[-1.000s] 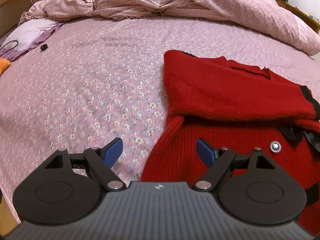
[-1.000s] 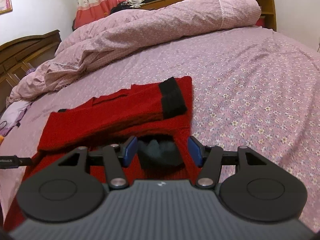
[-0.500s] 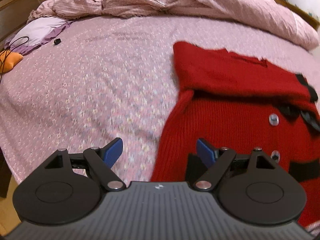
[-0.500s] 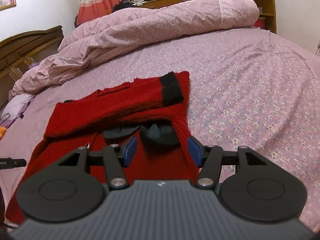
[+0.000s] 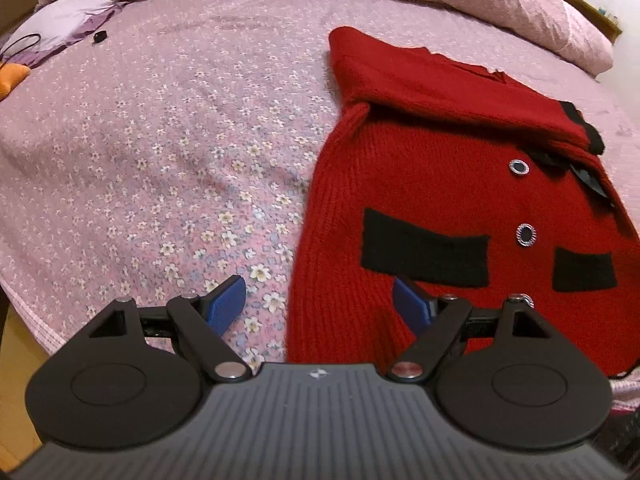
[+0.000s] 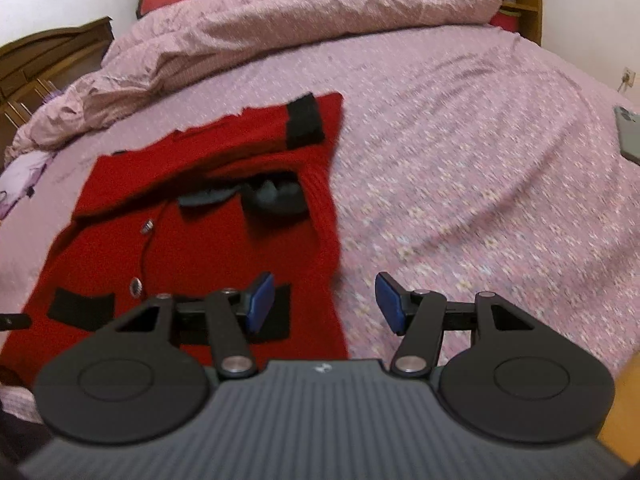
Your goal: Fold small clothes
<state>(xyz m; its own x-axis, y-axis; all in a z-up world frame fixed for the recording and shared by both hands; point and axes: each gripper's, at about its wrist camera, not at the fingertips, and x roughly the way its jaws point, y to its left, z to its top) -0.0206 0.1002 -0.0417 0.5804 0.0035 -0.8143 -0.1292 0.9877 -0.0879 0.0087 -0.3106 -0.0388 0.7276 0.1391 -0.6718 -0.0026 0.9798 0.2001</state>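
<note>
A small red knit cardigan (image 5: 432,184) with black pocket bands and silver buttons lies flat on the bed, its sleeves folded across the upper part. It also shows in the right wrist view (image 6: 208,216). My left gripper (image 5: 320,300) is open and empty, straddling the cardigan's lower left edge near the hem. My right gripper (image 6: 324,300) is open and empty, straddling the cardigan's lower right edge near the hem. A black cuff (image 6: 305,124) lies on top at the far right corner.
The pink flowered bedsheet (image 5: 160,160) spreads to the left and to the right (image 6: 480,160). A rumpled pink duvet (image 6: 300,12) lies along the far side. A purple cloth (image 5: 60,32), an orange item (image 5: 12,78) and a phone (image 6: 628,132) lie at the edges.
Both grippers have pulled back toward the near edge of the bed, from the cardigan's sleeve and collar area down to its hem corners. Both stayed open.
</note>
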